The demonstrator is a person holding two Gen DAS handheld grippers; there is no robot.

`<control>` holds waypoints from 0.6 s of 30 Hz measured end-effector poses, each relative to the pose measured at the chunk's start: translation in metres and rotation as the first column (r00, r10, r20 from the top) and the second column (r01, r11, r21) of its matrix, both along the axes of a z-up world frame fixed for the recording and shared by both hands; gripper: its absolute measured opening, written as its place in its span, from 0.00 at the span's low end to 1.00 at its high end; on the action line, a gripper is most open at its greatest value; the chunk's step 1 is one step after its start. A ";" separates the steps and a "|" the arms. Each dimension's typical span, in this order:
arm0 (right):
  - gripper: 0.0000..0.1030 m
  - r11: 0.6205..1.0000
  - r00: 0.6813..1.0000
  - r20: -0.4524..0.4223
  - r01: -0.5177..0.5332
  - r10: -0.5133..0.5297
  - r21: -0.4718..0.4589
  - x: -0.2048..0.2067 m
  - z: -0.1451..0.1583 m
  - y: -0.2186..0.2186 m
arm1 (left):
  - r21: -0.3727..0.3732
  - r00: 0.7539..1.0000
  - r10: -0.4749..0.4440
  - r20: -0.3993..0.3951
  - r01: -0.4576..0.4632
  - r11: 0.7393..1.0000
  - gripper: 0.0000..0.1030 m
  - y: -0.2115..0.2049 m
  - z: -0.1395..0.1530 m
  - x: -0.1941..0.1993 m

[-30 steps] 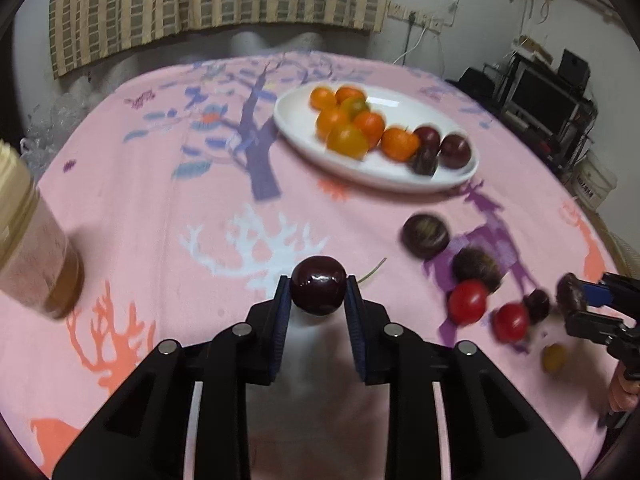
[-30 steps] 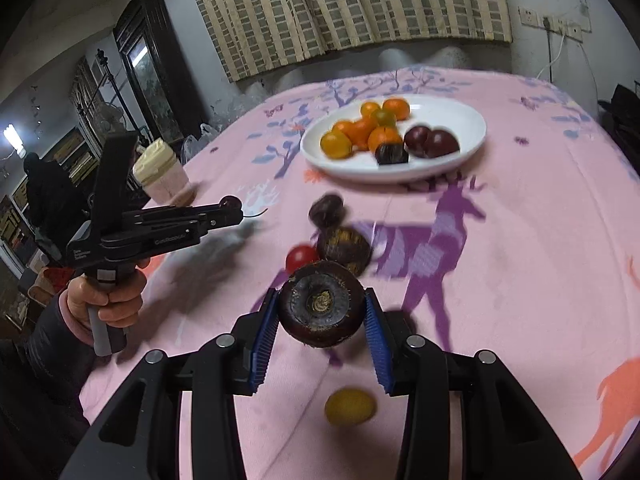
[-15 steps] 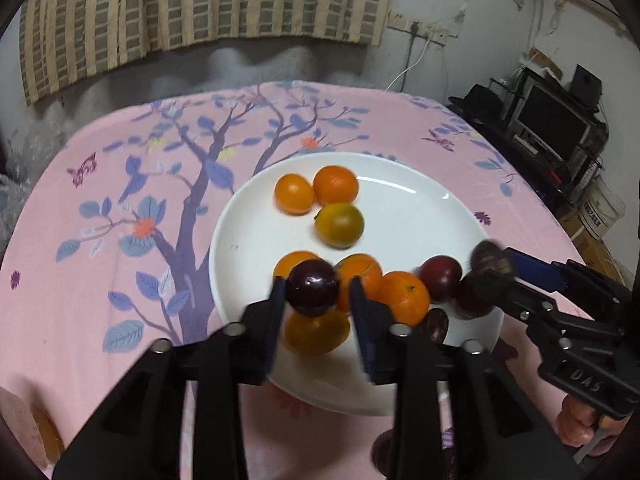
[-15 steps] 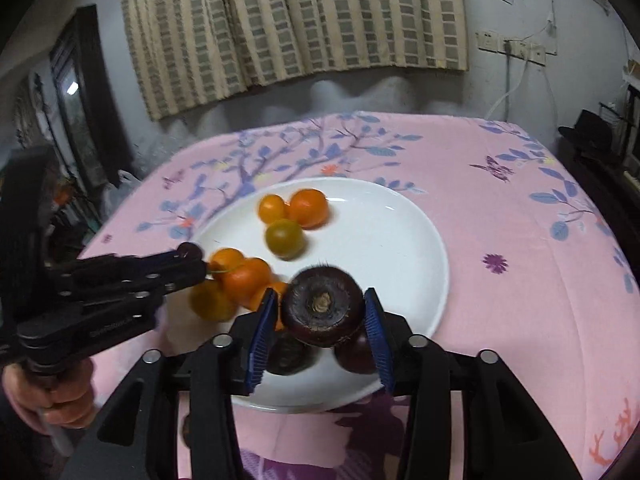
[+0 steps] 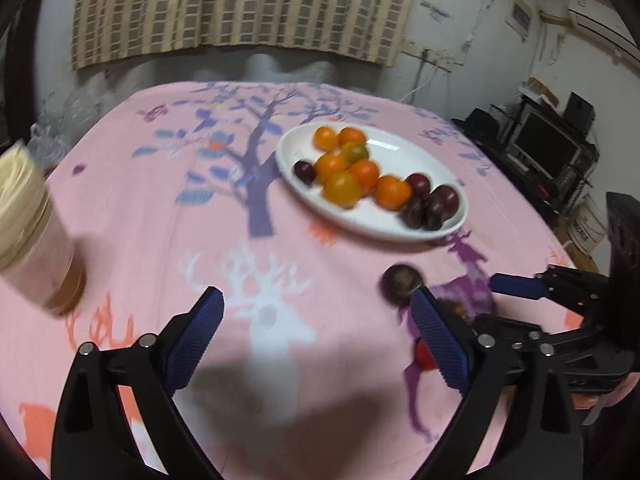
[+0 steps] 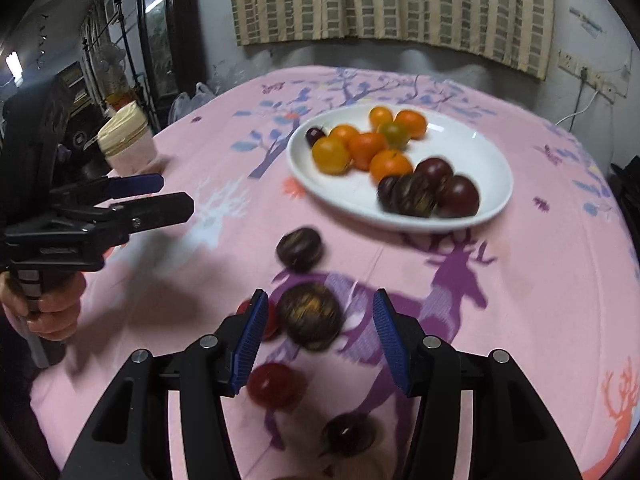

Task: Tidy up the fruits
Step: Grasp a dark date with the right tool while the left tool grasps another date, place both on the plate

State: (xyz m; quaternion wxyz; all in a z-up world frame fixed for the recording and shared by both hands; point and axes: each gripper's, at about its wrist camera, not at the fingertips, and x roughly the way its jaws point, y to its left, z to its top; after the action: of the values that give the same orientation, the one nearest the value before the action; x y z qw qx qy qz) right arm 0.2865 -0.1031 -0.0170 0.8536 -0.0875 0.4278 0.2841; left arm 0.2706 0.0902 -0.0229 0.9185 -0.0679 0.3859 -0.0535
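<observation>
Half a second ago both tools hovered over the plate, each pinching a fruit; now both have pulled back toward the near edge of the bench and carry nothing.

At the left, a cream-lidded jar of pinkish contents (image 5: 28,232) stands on the pink tablecloth printed with trees and deer (image 5: 160,208). Our left hand-held gripper (image 5: 316,338) is spread wide with only cloth between its blue pads. The small dark cherry (image 5: 304,171) it held now lies on the left rim side of the white oval plate (image 5: 404,148), touching the cluster of orange tangerines (image 5: 348,176). Further right on the plate, the dark brown round fruit (image 6: 414,196) we carried in the right tool sits among the dark plums (image 6: 456,196).

Our right hand-held gripper (image 6: 318,344) is likewise spread, framing a brown ridged fruit (image 6: 310,316) lying on the cloth without touching it.

Only the right wrist view shows the near fruits clearly: a red tomato (image 6: 274,385) and a dark cherry (image 6: 346,434) below the pads, and another dark fruit (image 6: 300,249) between them and the plate. The left view alone shows the black monitor shelf (image 5: 548,152) at far right.
</observation>
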 end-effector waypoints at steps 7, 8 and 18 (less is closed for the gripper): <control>0.53 1.000 0.999 -0.047 0.000 -0.002 -0.031 -0.001 -0.019 0.004 | -0.024 0.999 0.022 -0.043 -0.023 0.999 0.90 0.011 -0.007 -0.001; 0.53 1.000 0.998 -0.056 0.005 -0.007 -0.025 0.001 -0.020 0.003 | -0.022 0.999 0.021 -0.042 -0.022 1.000 0.90 0.011 -0.007 -0.001; 0.50 1.000 0.994 -0.107 0.021 -0.021 -0.005 0.011 -0.030 0.006 | -0.017 0.999 -0.010 -0.037 0.009 1.000 0.90 0.002 -0.002 -0.004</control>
State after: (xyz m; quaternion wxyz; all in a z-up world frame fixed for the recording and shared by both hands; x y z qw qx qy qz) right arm 0.2975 -0.0973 -0.0475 0.8321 -0.0694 0.4745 0.2786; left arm 0.2661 0.0926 -0.0247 0.9103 -0.0746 0.4028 -0.0598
